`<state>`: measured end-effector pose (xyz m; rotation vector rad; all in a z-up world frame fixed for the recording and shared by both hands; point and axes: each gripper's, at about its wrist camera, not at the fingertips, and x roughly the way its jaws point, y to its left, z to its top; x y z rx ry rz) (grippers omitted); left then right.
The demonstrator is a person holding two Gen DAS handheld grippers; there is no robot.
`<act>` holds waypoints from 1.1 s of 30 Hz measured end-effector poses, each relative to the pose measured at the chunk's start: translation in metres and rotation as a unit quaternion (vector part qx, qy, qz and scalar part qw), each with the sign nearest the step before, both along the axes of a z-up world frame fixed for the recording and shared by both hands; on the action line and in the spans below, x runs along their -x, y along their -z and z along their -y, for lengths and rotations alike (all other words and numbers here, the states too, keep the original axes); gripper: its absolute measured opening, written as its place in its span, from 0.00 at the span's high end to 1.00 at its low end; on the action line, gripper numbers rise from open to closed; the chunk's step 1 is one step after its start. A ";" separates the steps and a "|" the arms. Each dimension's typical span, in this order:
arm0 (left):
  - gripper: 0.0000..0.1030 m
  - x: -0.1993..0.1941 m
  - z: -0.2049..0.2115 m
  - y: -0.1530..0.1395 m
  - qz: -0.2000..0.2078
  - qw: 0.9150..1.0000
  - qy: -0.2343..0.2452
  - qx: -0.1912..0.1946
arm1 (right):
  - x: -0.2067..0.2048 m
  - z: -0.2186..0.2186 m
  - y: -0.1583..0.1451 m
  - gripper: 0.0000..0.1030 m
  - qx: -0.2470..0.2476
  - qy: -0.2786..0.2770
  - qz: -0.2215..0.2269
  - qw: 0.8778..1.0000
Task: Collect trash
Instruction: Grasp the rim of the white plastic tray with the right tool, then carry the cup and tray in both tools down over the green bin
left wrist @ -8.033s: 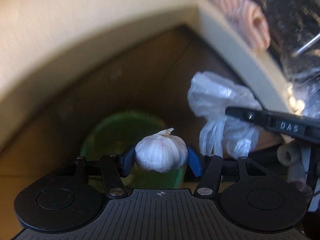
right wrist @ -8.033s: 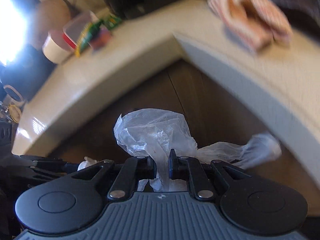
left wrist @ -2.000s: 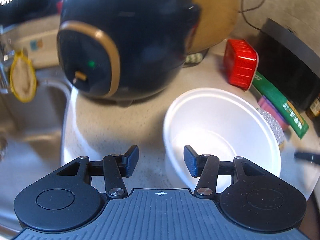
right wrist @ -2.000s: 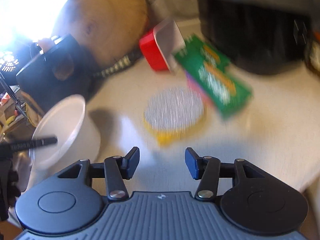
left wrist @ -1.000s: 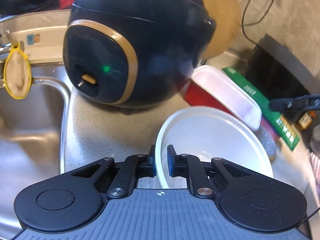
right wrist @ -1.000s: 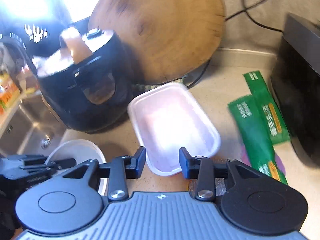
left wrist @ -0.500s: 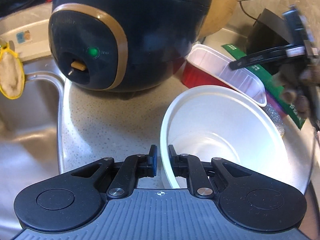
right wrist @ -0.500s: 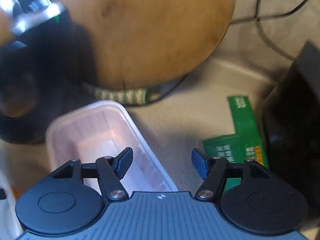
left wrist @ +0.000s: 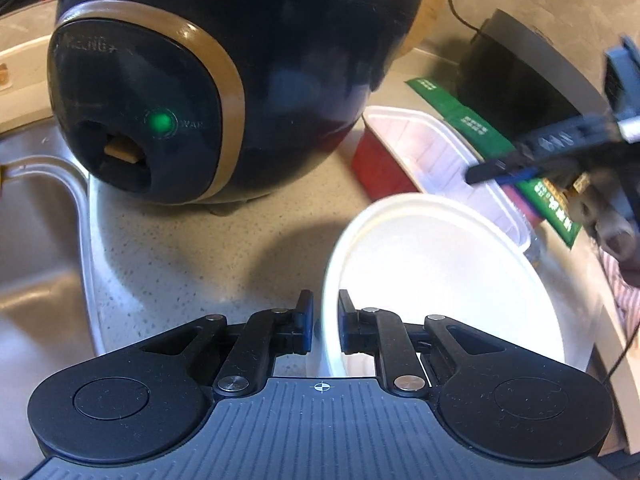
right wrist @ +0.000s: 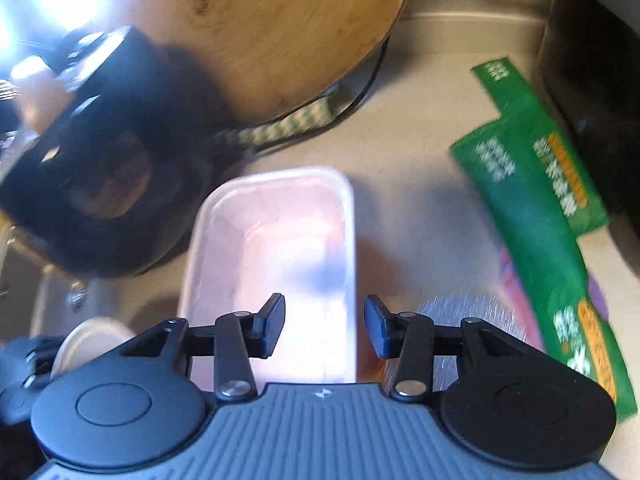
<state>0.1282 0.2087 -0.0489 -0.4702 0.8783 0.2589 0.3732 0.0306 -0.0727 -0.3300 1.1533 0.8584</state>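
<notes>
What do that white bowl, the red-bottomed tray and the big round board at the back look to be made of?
White bowl: probably disposable foam or thin plastic, matte, with a thin rolled rim. Tray: thin moulded plastic, likely; glossy pale inside with pressed ridges, red outside. Round board: wood, showing grain and a dark knot, smooth and unpainted.

The white bowl (left wrist: 440, 280) is a round, empty, thin-walled disposable one, tilted with its mouth turned up and to the left, its near rim held between closed jaws; it sits over the speckled bench (left wrist: 180, 248) near the sink-side edge. Just behind it lies the rectangular tray (right wrist: 280, 256), red outside with a whitish-pink ribbed inside, open side up and seemingly empty, though blur hides its floor. Beside the tray, toward the back corner of the bench, lie flat green packets (right wrist: 540, 200) with yellow and white printing.
</notes>
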 end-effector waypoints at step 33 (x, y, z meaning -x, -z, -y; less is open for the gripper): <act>0.86 0.011 0.294 -0.017 0.000 0.961 0.276 0.012 | 0.293 0.487 -0.019 0.94 -0.057 0.440 0.058 0.894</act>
